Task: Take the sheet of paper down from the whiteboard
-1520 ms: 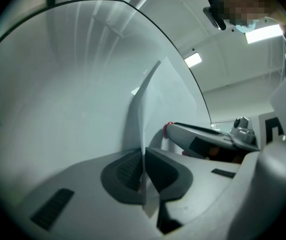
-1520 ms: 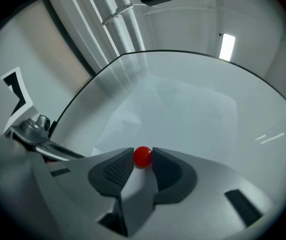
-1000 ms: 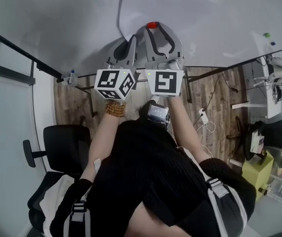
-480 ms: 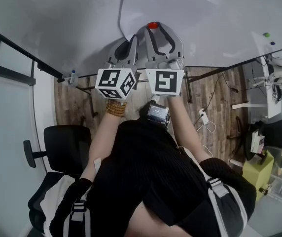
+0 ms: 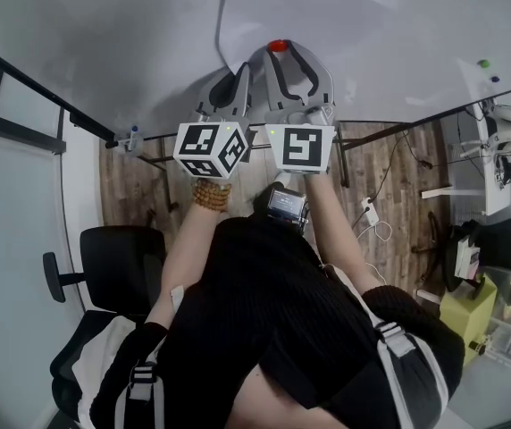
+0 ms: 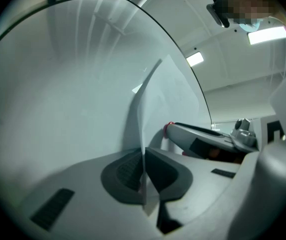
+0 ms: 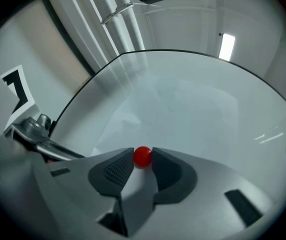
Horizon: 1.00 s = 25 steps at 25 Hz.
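Note:
A white sheet of paper (image 5: pixel 345 16) hangs on the whiteboard (image 5: pixel 104 34), pinned near its lower left by a red round magnet (image 5: pixel 278 46). My right gripper (image 5: pixel 279 54) has that magnet (image 7: pixel 143 156) between its two pads, which touch it on both sides. My left gripper (image 5: pixel 236 77) is shut on the sheet's lower left corner. In the left gripper view the paper's edge (image 6: pixel 150 104) stands lifted off the board and runs down between the closed pads (image 6: pixel 128 171). The right gripper (image 6: pixel 203 140) shows beside it there.
A green magnet (image 5: pixel 483 63) and a blue one (image 5: pixel 494 79) sit on the board to the right. The board's tray carries a marker (image 5: pixel 131 136) at the left. A black office chair (image 5: pixel 104 266) stands behind me on the left; desks and cables (image 5: pixel 479 186) are on the right.

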Each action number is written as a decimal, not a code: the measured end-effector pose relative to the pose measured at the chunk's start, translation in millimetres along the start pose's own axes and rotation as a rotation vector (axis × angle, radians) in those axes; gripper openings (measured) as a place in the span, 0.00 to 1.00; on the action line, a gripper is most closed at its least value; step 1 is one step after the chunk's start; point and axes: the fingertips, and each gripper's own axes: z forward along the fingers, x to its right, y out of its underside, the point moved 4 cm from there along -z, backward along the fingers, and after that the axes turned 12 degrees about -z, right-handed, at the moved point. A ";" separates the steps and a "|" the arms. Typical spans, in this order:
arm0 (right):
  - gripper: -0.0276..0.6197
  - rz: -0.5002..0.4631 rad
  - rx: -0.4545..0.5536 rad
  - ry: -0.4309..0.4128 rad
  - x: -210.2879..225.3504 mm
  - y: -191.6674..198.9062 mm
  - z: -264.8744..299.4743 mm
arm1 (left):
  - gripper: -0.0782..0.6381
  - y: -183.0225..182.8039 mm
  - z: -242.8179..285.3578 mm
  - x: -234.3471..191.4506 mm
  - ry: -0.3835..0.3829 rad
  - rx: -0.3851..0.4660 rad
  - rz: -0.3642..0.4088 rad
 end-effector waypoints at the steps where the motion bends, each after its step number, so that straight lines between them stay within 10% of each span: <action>1: 0.22 -0.001 0.000 -0.001 -0.1 0.1 -0.1 | 0.13 0.0 -0.1 0.0 -0.001 0.000 0.000; 25: 0.22 -0.019 0.009 -0.027 -10.9 -11.1 -11.9 | 0.13 0.0 1.1 -0.5 0.014 -0.003 -0.008</action>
